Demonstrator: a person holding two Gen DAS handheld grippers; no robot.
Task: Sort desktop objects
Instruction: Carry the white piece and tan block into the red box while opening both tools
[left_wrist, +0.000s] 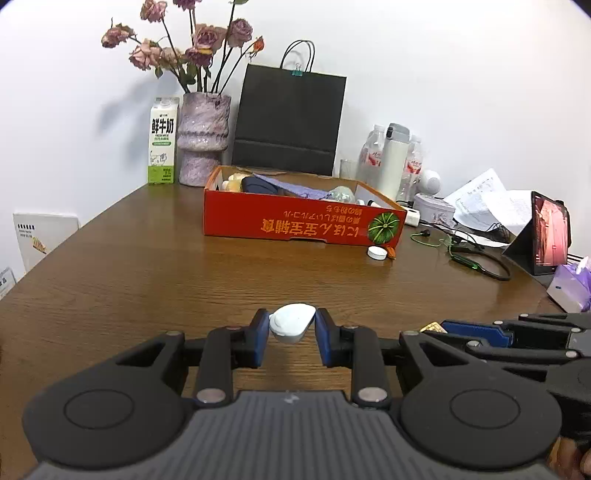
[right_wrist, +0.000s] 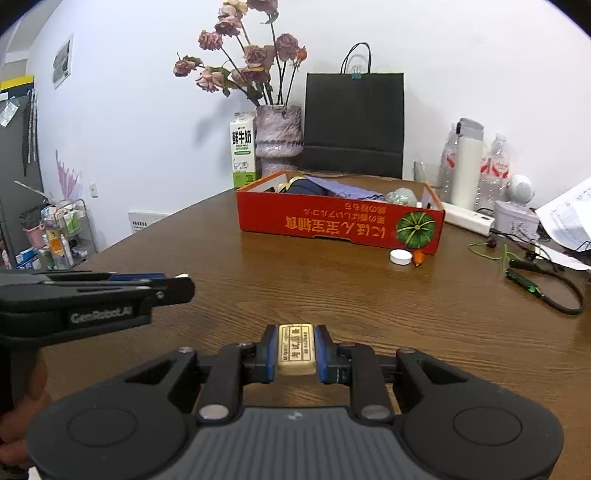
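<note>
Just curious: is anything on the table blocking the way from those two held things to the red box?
Nothing visible: bare table lies between the eraser, the white piece and the box. The cap sits off right.

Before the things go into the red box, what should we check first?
1. Left hand-held gripper shut on the pale blue-white object: ok.
2. Right hand-held gripper shut on the eraser: ok.
3. Red box open on top: ok.
4. Free room inside the box: cannot tell, it already holds several things.
5. Bare table between the grippers and the box: ok; the white cap lies off to the right.
</note>
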